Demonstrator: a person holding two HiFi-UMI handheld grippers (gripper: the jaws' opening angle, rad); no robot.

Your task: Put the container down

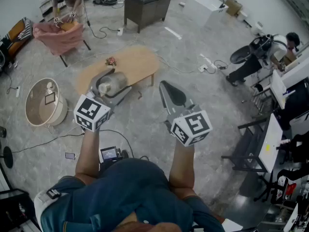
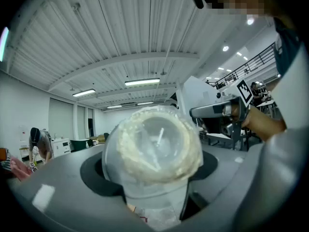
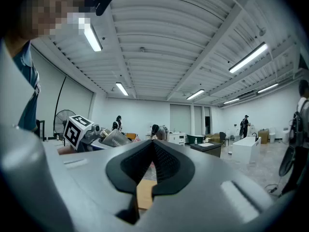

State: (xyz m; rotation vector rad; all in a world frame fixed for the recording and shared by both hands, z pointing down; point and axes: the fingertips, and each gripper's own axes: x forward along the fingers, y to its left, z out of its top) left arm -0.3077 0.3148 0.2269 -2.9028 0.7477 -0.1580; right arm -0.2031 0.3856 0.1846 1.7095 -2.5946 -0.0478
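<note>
A clear plastic container [image 1: 110, 84] with a pale rim lies sideways between the jaws of my left gripper [image 1: 109, 87], which is shut on it in the air over the near end of a low oval wooden table [image 1: 137, 62]. In the left gripper view the container [image 2: 159, 146] fills the space between the jaws, its mouth toward the camera. My right gripper [image 1: 172, 94] is held level to the right of the table with its jaws together and nothing in them. The right gripper view shows its jaws [image 3: 152, 164] meeting, and the container [image 3: 114, 138] off to the left.
A small pink object [image 1: 111, 61] lies on the table's far-left part. A round cream tub [image 1: 44, 103] stands on the floor to the left, a pink chair [image 1: 60, 36] behind it, a dark cabinet [image 1: 147, 5] further back. Cables, a phone [image 1: 70, 155] and a small device [image 1: 109, 153] lie on the floor near my feet.
</note>
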